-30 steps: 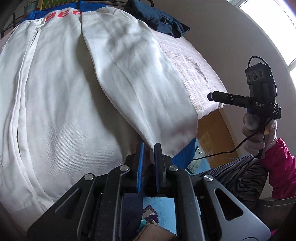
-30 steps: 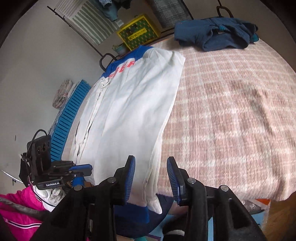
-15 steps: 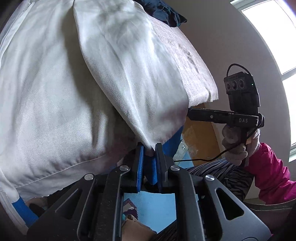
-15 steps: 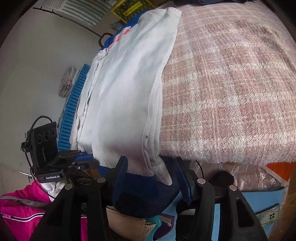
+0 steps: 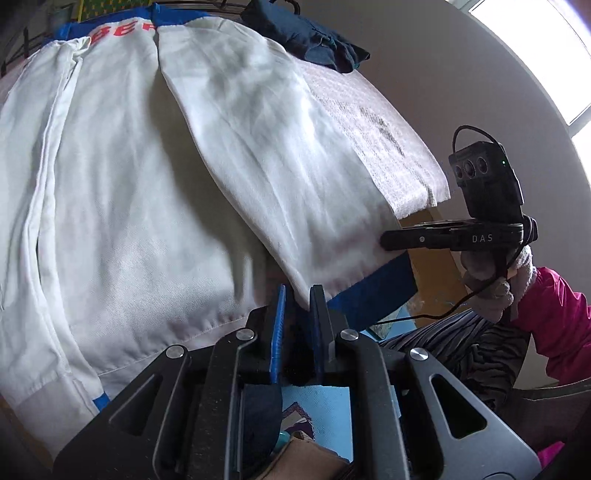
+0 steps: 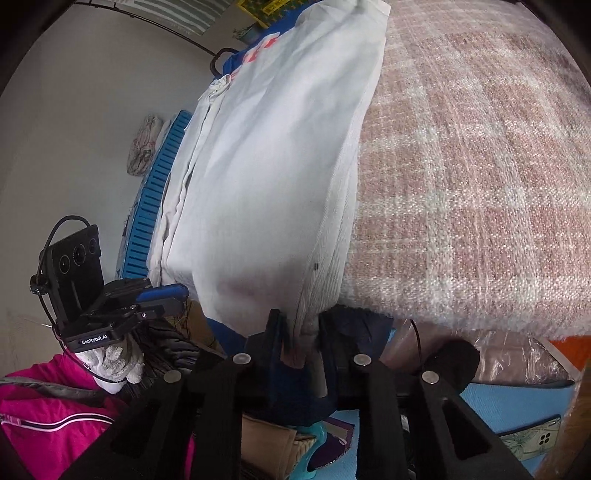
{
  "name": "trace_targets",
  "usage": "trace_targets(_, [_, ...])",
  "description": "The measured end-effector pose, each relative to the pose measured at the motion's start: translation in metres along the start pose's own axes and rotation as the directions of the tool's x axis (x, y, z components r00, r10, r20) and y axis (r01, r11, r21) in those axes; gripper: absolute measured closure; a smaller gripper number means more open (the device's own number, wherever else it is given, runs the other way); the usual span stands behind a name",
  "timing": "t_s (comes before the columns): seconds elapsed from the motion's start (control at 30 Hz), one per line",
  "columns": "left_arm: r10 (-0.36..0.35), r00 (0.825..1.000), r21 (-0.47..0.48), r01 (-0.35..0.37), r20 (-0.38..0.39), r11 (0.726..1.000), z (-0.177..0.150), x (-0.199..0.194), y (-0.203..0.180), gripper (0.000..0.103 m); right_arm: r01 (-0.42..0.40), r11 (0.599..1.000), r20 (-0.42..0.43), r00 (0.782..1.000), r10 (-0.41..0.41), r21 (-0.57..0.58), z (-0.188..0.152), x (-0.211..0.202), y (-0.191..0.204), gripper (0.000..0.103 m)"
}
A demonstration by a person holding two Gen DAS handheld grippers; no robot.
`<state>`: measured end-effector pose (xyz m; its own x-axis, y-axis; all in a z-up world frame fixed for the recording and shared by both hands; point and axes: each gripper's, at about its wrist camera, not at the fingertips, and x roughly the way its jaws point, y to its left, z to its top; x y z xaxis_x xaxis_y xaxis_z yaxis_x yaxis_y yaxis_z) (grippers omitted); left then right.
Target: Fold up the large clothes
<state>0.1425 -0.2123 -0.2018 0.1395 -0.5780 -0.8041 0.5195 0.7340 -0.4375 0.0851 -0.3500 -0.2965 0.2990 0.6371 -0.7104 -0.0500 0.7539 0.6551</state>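
The white woven garment with blue trim (image 5: 155, 192), its near hem hidden behind both tools, lies folded lengthwise on the nubbly pink checked blanket (image 6: 480, 192), left gripper (image 5: 297, 295) pinching one hem corner and right gripper (image 6: 299, 325), jaws just closed, pinching the other.

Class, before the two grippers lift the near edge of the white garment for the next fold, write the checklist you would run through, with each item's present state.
1. Left gripper closed on the white garment: ok, cloth sits between its pads.
2. Right gripper closed on the hem: ok, its jaws have just closed with the cloth between them.
3. Both grips at the near edge: ok.
4. Garment flat on the blanket: ok, sides already folded in.
5. Far end clear: cannot tell; a dark blue garment lies close beyond it.
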Motion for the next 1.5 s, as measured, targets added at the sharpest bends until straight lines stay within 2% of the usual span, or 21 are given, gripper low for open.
trace_targets(0.13, [0.052,0.995,0.031,-0.055,0.090,0.998,0.035,-0.010,0.000,0.092,0.017,0.999,0.060,0.998,-0.015,-0.030,0.002,-0.017,0.033,0.096])
trace_targets(0.27, [0.075,0.985,0.029,-0.081,0.157,0.996,0.080,0.006,-0.004,0.092,0.078,0.995,0.089,0.993,-0.073,-0.057,0.003,-0.026,0.054,0.096])
trace_targets(0.33, [0.083,0.983,0.036,-0.090,0.164,0.995,0.103,0.026,-0.008,0.092,0.099,0.993,0.095,0.991,-0.092,-0.071,0.003,-0.025,0.065,0.096])
trace_targets(0.4, [0.098,0.982,0.003,-0.100,0.160,0.995,0.123,0.047,-0.004,0.092,0.112,0.990,0.102,0.989,-0.103,-0.089,0.003,-0.022,0.078,0.096])
trace_targets(0.47, [0.091,0.988,-0.025,-0.089,0.121,0.996,0.131,0.073,0.002,0.092,0.107,0.989,0.107,0.990,-0.096,-0.098,0.005,-0.022,0.084,0.096])
trace_targets(0.57, [0.116,0.993,-0.036,-0.115,0.027,0.993,0.129,0.110,0.008,0.092,0.097,0.990,0.111,0.990,-0.086,-0.098,0.010,-0.022,0.088,0.096])
trace_targets(0.67, [0.114,0.993,-0.027,-0.113,0.044,0.993,0.124,0.112,0.008,0.092,0.112,0.989,0.109,0.989,-0.101,-0.097,0.014,-0.020,0.089,0.097])
trace_targets(0.73, [0.087,0.995,-0.054,-0.085,0.044,0.995,0.123,0.103,0.011,0.092,0.109,0.989,0.106,0.989,-0.099,-0.097,0.018,-0.021,0.086,0.097])
trace_targets(0.87, [0.045,0.993,-0.071,-0.037,0.111,0.997,0.115,0.057,0.012,0.092,0.151,0.980,0.113,0.984,-0.136,-0.130,0.016,-0.023,0.096,0.097])
trace_targets(1.03, [0.031,0.980,-0.096,-0.012,0.198,0.995,0.086,-0.014,0.028,0.092,0.248,0.943,0.116,0.967,-0.227,-0.222,0.020,-0.013,0.127,0.097])
trace_targets(1.17, [0.060,0.969,-0.134,-0.029,0.240,0.991,0.060,-0.054,0.047,0.092,0.285,0.916,0.113,0.958,-0.263,-0.284,0.029,-0.004,0.151,0.097])
trace_targets(1.33, [0.071,0.961,-0.184,-0.021,0.267,0.983,0.030,-0.085,0.068,0.092,0.311,0.877,0.111,0.950,-0.291,-0.365,0.036,0.009,0.175,0.097])
trace_targets(1.5, [0.072,0.960,-0.223,-0.010,0.271,0.975,0.004,-0.096,0.082,0.092,0.313,0.850,0.091,0.948,-0.303,-0.424,0.043,0.032,0.196,0.097])
